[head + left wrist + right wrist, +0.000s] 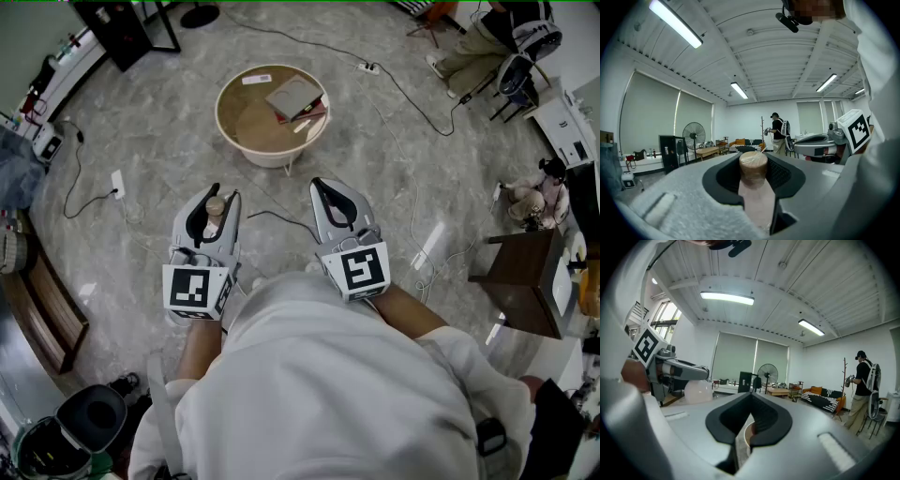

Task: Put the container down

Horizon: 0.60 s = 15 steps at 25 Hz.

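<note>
The container (216, 208) is a small pale bottle with a tan round cap, and my left gripper (212, 212) is shut on it, held at waist height over the floor. In the left gripper view the container (755, 187) stands upright between the dark pads, its cap (753, 163) level with the jaw tips. My right gripper (330, 199) is beside it on the right, shut with nothing in it; its tips meet in the right gripper view (751, 398). From there the left gripper (677, 371) and the container's clear body (698, 391) show at the left.
A round wooden table (246, 124) with a book and papers (295, 98) stands ahead on the marble floor. Cables (403, 103) and a power strip (118, 184) lie around it. A dark side table (520, 281) is at the right, a bench (42, 309) at the left.
</note>
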Motion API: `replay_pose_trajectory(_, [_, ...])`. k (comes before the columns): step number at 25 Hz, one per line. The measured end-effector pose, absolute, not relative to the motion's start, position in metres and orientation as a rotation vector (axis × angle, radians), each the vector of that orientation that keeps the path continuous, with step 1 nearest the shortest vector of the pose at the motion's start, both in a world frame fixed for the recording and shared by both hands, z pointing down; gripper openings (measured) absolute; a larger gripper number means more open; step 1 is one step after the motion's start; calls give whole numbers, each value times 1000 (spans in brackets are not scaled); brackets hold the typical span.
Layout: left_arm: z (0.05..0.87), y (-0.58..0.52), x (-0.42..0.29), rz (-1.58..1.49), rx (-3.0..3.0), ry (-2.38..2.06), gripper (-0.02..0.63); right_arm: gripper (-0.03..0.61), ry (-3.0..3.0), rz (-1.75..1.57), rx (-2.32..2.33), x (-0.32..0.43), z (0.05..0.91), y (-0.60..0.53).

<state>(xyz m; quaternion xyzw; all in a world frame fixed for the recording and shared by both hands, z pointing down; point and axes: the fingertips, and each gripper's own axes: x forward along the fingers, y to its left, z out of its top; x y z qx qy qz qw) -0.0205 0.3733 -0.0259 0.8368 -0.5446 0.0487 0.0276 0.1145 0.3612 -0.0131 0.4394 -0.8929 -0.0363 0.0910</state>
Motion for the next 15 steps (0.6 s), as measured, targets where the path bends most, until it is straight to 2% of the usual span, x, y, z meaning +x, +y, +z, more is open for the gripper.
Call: replay_pose_trajectory(15, [-19, 373, -53, 134, 2610, -1629, 128, -2, -2640, -93, 1377, 89, -11, 364])
